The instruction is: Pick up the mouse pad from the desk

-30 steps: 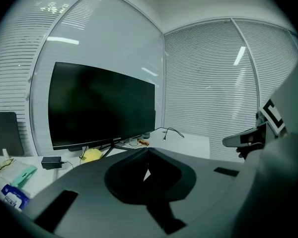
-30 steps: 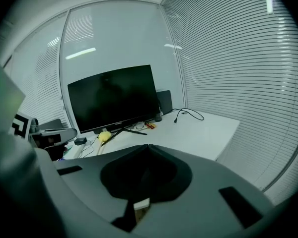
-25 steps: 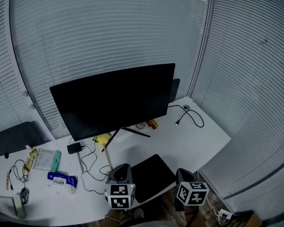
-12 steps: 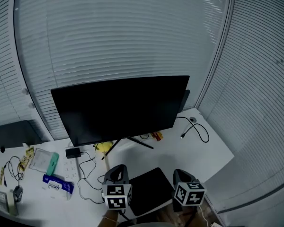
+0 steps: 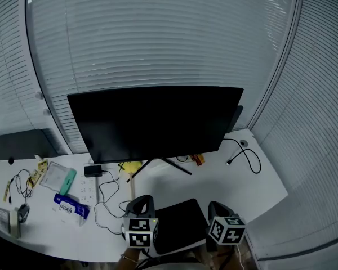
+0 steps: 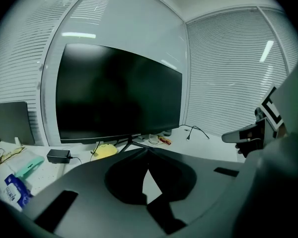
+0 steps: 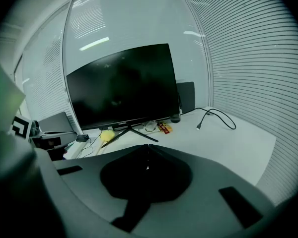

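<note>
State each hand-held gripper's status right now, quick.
Left hand-held gripper: closed, holding nothing.
Right hand-held gripper: closed, holding nothing.

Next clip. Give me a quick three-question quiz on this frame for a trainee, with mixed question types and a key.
1. True or false: the black mouse pad lies flat on the white desk, in front of the monitor.
2. Which of these lies on the desk just below the monitor's lower edge? A. a yellow object B. a red mug C. a keyboard
3. Fill in: the jaws of the left gripper and the right gripper are both ____, with nothing between them.
Key: 1 true; 2 A; 3 shut.
</note>
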Action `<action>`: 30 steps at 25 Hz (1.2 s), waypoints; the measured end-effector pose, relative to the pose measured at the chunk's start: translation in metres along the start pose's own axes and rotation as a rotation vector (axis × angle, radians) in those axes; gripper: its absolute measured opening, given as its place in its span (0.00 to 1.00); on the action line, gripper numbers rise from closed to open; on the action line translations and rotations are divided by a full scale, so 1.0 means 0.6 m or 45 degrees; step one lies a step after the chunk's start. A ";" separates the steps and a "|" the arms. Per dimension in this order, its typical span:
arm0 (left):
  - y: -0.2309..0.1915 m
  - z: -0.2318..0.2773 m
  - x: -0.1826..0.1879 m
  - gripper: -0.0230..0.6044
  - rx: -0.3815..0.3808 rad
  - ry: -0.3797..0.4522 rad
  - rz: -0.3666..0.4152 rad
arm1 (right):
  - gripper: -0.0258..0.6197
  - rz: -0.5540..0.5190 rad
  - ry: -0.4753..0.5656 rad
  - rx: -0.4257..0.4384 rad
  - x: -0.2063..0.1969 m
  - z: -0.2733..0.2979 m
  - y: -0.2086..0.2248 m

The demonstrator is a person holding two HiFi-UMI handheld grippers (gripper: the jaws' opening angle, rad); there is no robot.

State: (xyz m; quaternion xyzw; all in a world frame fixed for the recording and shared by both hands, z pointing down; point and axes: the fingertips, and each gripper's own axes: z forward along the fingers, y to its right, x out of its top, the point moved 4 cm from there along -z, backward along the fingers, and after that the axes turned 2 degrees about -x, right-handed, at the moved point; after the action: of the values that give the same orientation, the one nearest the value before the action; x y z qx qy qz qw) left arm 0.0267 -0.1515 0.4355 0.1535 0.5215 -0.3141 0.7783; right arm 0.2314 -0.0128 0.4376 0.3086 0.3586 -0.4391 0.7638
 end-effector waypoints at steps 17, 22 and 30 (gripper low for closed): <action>0.058 -0.046 -0.003 0.07 0.379 -0.021 -0.082 | 0.09 -0.155 -0.068 0.359 0.043 0.058 0.038; 0.068 -0.056 -0.037 0.06 0.427 -0.050 -0.147 | 0.09 -0.197 -0.119 0.419 0.017 0.070 0.036; 0.057 -0.084 -0.124 0.07 0.516 -0.160 -0.239 | 0.09 -0.217 -0.212 0.461 -0.027 0.093 0.019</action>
State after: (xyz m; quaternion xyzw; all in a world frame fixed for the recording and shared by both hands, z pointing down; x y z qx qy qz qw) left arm -0.0062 -0.0726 0.4791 0.2375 0.4100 -0.4926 0.7299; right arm 0.2511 -0.0444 0.4836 0.3719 0.2342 -0.5832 0.6831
